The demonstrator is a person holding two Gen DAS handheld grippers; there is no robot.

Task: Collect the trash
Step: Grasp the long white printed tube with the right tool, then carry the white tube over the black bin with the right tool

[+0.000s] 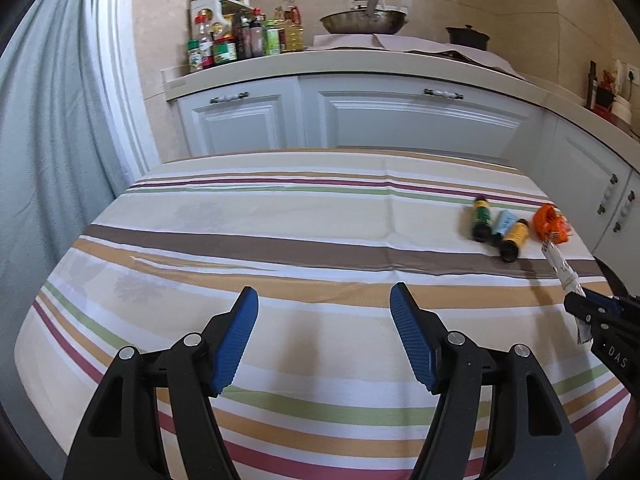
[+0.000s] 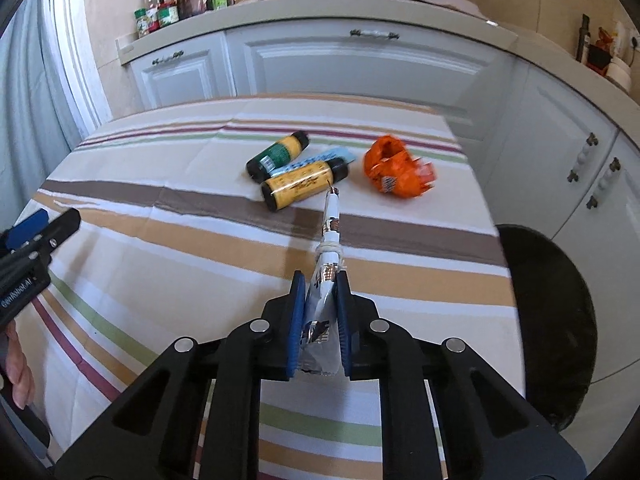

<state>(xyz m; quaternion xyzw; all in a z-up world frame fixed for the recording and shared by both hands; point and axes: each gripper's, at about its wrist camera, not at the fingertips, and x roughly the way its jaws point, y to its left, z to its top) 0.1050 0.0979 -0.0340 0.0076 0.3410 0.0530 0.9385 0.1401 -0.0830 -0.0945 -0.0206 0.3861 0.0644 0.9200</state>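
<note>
Right gripper [image 2: 320, 312]: clenched on a white wrapper [image 2: 325, 300], its blue pads pressing the crumpled lower part from both sides.
Wrapper: long and thin, bound with a rubber band, lifted above the table and pointing away from the gripper toward the yellow bottle [image 2: 303, 185].
Left gripper [image 1: 324, 336]: released, jaws spread wide with nothing between them, hovering over bare cloth at the table's left half.
Table [image 1: 240, 216]: covered with a cloth striped in brown, tan, green and maroon.
Remaining items: yellow bottle lying on its side, touching a light blue packet [image 2: 320, 159]; green-labelled bottle [image 2: 278, 153] lying just beside it; orange bag [image 2: 394, 168] crumpled, near the right edge.
Bin [image 2: 548, 320]: dark and round, beside the table's right edge.
Background: white cabinets [image 1: 360, 120] under a counter carrying condiment bottles [image 1: 236, 36] and a wok [image 1: 364, 20].
</note>
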